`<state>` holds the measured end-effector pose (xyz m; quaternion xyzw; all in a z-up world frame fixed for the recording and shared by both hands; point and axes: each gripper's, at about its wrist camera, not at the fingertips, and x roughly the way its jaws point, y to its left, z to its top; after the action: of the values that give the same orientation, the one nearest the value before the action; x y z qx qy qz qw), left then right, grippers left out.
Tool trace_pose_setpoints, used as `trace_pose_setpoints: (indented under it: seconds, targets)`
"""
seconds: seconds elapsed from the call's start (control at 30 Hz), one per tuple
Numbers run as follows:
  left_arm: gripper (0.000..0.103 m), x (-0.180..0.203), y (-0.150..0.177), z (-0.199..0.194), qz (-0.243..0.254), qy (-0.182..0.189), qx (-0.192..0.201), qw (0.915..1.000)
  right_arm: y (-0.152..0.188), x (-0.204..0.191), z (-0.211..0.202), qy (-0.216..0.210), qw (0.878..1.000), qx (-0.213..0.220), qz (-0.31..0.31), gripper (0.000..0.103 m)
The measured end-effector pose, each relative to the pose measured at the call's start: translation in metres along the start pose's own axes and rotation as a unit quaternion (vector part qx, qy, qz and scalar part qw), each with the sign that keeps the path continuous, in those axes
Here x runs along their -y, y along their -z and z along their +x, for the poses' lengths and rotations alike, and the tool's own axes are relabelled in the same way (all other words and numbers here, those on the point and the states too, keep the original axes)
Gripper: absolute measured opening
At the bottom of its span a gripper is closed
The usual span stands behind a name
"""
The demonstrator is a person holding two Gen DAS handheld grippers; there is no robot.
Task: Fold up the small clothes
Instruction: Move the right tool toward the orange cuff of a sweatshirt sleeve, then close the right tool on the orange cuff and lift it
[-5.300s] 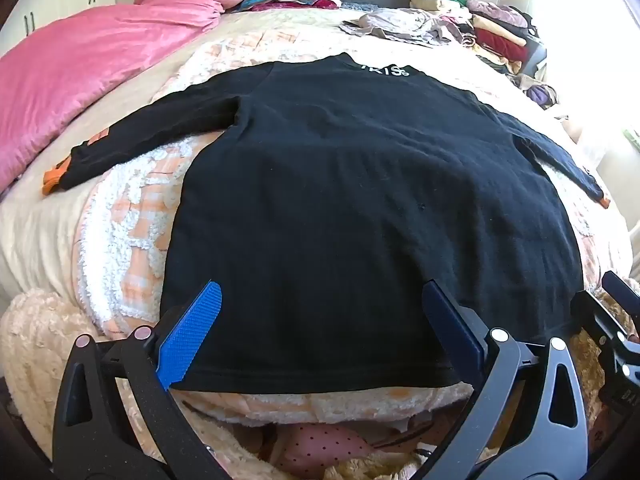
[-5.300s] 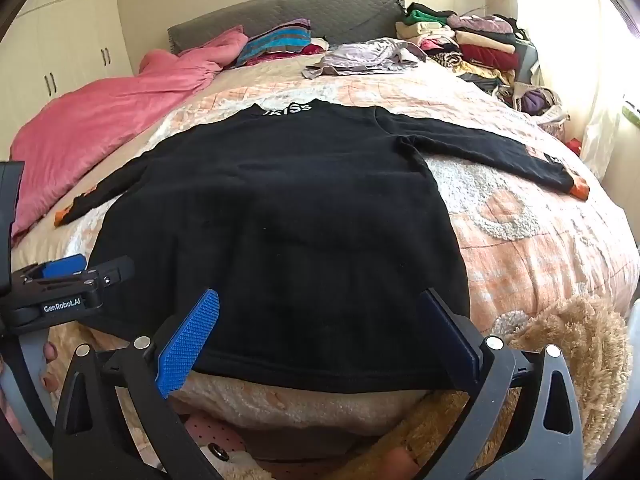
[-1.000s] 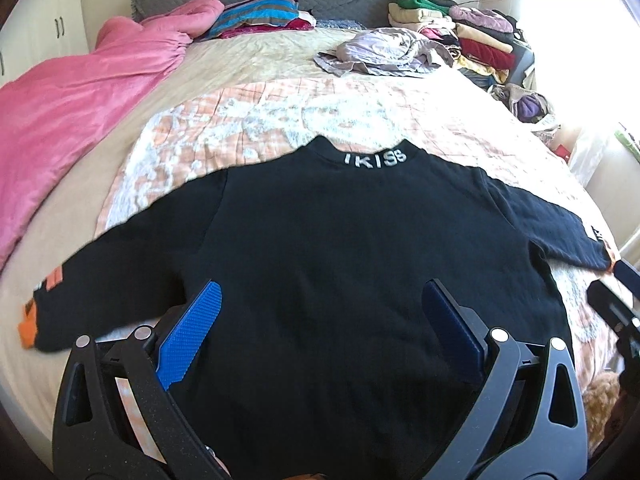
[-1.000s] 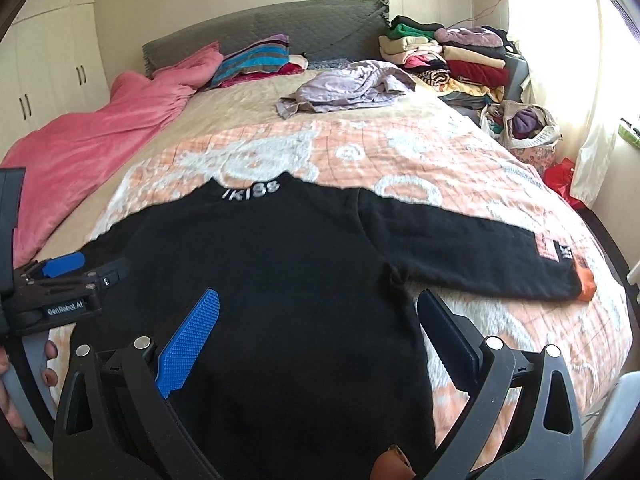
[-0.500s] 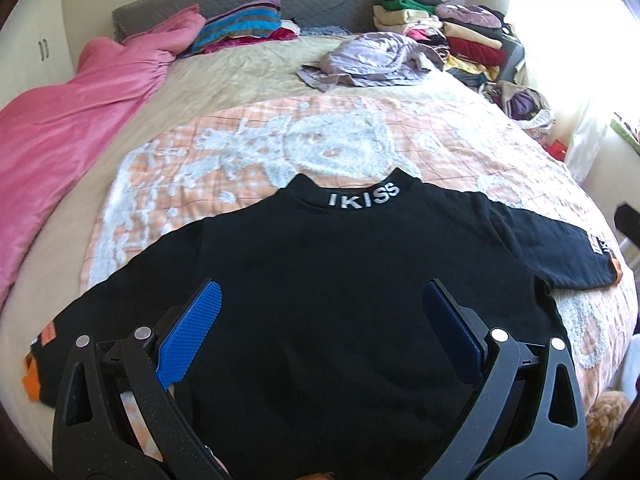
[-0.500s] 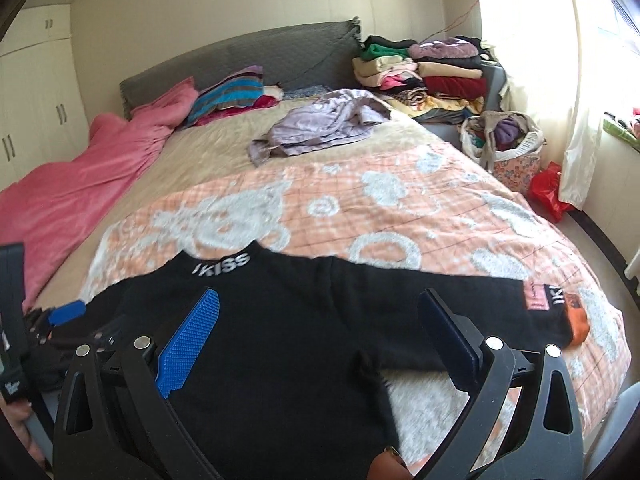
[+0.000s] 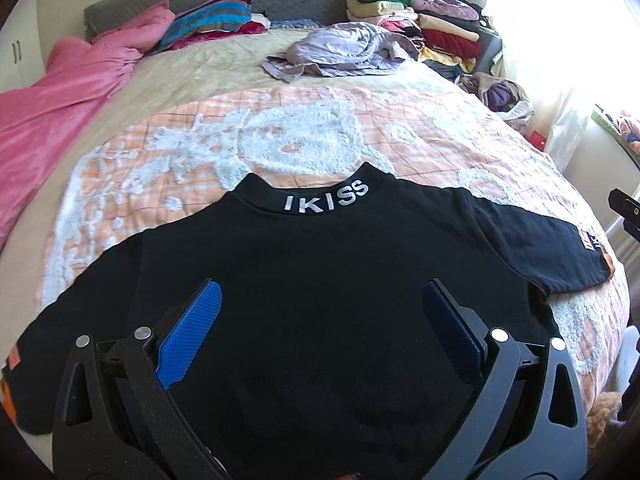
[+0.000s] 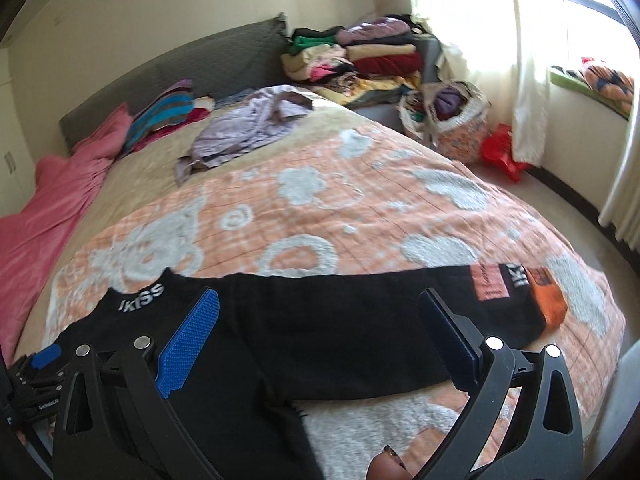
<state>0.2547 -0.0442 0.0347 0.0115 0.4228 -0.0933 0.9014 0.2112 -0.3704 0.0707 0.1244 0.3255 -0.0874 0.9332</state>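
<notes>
A black long-sleeved sweater [image 7: 320,280] with white "IKISS" lettering on the collar [image 7: 326,199] lies flat on the bed, sleeves spread. My left gripper [image 7: 320,312] hovers open above its chest, nothing between the fingers. My right gripper [image 8: 318,316] hovers open over the sweater's right sleeve [image 8: 360,312], whose orange cuff [image 8: 550,300] lies to the right. The left gripper also shows at the left edge of the right wrist view. The left cuff [image 7: 10,376] sits at the left edge.
An orange and white quilt [image 7: 280,136] covers the bed. A pink duvet [image 7: 52,96] lies on the left and a lilac garment heap [image 7: 340,52] further back. Folded clothes [image 8: 360,56] are stacked at the far right, with a bag [image 8: 452,120] on the floor.
Both grippers moved up along the sweater from its hem towards the collar; the right one swung right over the sleeve. Both stayed open.
</notes>
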Motion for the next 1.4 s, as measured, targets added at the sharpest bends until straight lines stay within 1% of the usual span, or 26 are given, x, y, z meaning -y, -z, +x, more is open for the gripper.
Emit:
trace_pose_setpoints:
  seconds: [0.13, 0.33, 0.47, 0.57, 0.7, 0.77, 0.97, 1.0, 1.07, 1.13, 1.2, 1.27, 1.3, 1.33, 1.37, 1.4]
  targets:
    - [0.094, 0.002, 0.000, 0.013, 0.007, -0.009, 0.004, 0.9999, 0.004, 0.021, 0.009, 0.018, 1.000, -0.004, 0.023, 0.099]
    - [0.094, 0.005, 0.005, 0.028, 0.016, -0.011, -0.008, 0.9998, 0.011, 0.053, 0.021, 0.041, 0.997, -0.016, 0.066, 0.099]
    - [0.094, 0.011, 0.009, 0.039, 0.025, -0.002, -0.022, 0.9994, 0.015, 0.074, 0.028, 0.059, 0.993, -0.022, 0.096, 0.099]
    - [0.094, 0.017, 0.012, 0.046, 0.031, 0.011, -0.032, 0.9989, 0.019, 0.095, 0.031, 0.072, 0.988, -0.016, 0.133, 0.099]
    - [0.094, 0.022, 0.016, 0.052, 0.042, 0.019, -0.041, 0.9981, 0.029, 0.129, 0.035, 0.098, 0.975, -0.023, 0.200, 0.099]
    - [0.094, 0.023, 0.017, 0.054, 0.044, 0.018, -0.041, 0.9980, 0.038, 0.144, 0.038, 0.111, 0.965, -0.029, 0.237, 0.099]
    - [0.094, 0.019, 0.018, 0.057, 0.042, 0.014, -0.045, 0.9980, 0.050, 0.173, 0.056, 0.102, 0.949, -0.063, 0.293, 0.099]
    - [0.094, 0.017, 0.018, 0.057, 0.040, 0.013, -0.044, 0.9981, 0.052, 0.178, 0.060, 0.093, 0.944, -0.066, 0.308, 0.099]
    - [0.094, 0.012, 0.017, 0.056, 0.033, 0.013, -0.044, 0.9984, 0.055, 0.187, 0.063, 0.081, 0.936, -0.066, 0.337, 0.099]
    - [0.094, 0.007, 0.016, 0.054, 0.026, 0.016, -0.043, 0.9986, 0.055, 0.193, 0.066, 0.077, 0.931, -0.060, 0.352, 0.098]
    - [0.094, 0.002, 0.014, 0.053, 0.018, 0.018, -0.043, 0.9987, 0.052, 0.198, 0.071, 0.073, 0.928, -0.054, 0.362, 0.093]
    - [0.094, -0.002, 0.013, 0.052, 0.011, 0.020, -0.044, 0.9988, 0.050, 0.206, 0.075, 0.073, 0.923, -0.049, 0.375, 0.077]
    - [0.094, -0.004, 0.012, 0.051, 0.007, 0.021, -0.045, 0.9987, 0.050, 0.211, 0.077, 0.071, 0.918, -0.042, 0.389, 0.074]
    - [0.094, -0.006, 0.012, 0.050, 0.003, 0.023, -0.046, 0.9987, 0.051, 0.216, 0.078, 0.066, 0.913, -0.034, 0.400, 0.066]
    - [0.094, -0.009, 0.011, 0.048, -0.005, 0.029, -0.048, 0.9984, 0.052, 0.219, 0.078, 0.061, 0.910, -0.026, 0.410, 0.047]
    - [0.094, -0.011, 0.010, 0.046, -0.010, 0.034, -0.049, 0.9982, 0.053, 0.222, 0.077, 0.062, 0.908, -0.020, 0.415, 0.037]
